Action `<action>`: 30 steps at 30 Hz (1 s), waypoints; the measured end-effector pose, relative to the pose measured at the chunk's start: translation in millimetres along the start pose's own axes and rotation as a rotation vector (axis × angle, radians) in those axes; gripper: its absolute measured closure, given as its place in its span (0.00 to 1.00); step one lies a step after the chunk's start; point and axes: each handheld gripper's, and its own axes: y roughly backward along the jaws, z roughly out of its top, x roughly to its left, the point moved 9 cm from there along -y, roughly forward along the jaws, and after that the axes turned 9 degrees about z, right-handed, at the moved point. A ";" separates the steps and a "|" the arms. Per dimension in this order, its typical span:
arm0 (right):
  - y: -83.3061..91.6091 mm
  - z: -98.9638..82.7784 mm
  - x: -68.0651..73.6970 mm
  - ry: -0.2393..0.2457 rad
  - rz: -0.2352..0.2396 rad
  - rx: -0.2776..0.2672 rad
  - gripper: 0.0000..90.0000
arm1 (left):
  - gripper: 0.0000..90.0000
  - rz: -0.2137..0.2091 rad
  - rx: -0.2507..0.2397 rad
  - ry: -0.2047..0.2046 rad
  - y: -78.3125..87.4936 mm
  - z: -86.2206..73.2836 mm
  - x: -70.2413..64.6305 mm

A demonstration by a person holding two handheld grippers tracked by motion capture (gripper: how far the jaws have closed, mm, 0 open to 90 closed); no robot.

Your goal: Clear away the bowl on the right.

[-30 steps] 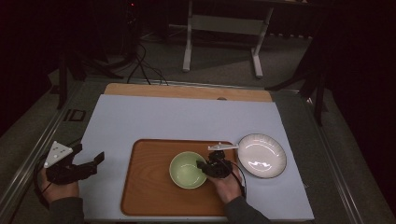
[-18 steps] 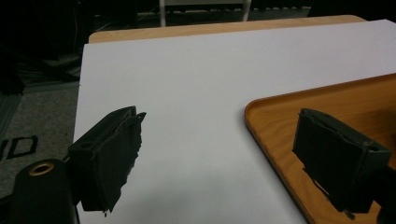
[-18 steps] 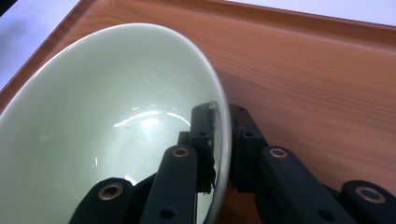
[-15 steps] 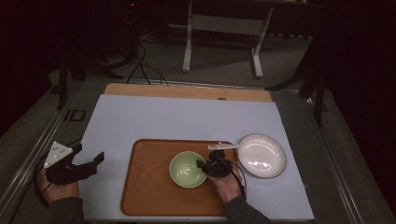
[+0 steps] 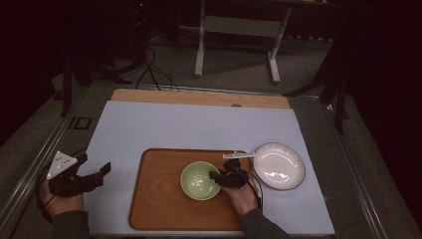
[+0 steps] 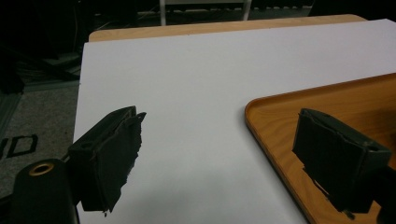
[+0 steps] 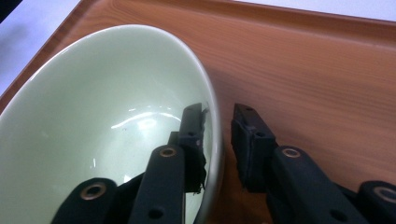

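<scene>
Right claw [image 7: 218,126] just opening, straddling green bowl [image 5: 200,180] rim unpressed; bowl empty, on wooden tray [image 5: 159,199].

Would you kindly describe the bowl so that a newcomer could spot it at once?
On the white mat lies a wooden tray. The bowl sits right of the tray's middle. It is deep and pale green, unlike the flat white plate off the tray to its right.

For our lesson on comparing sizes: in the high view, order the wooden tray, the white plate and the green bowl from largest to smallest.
1. wooden tray
2. white plate
3. green bowl
</scene>
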 end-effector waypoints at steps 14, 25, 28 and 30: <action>2.7 1.3 1.5 0.018 0.006 -0.003 0.65 | 0.17 0.002 -0.001 0.003 0.2 0.1 0.6; 19.9 10.6 2.2 0.026 0.023 -0.054 0.63 | 0.17 0.001 -0.002 0.002 0.6 0.3 0.7; 28.0 14.1 1.4 0.035 0.026 -0.078 0.63 | 0.17 0.000 -0.002 0.002 0.5 0.4 0.7; 33.5 16.1 0.8 0.044 0.020 -0.091 0.63 | 0.17 -0.001 -0.002 0.002 0.6 0.4 0.6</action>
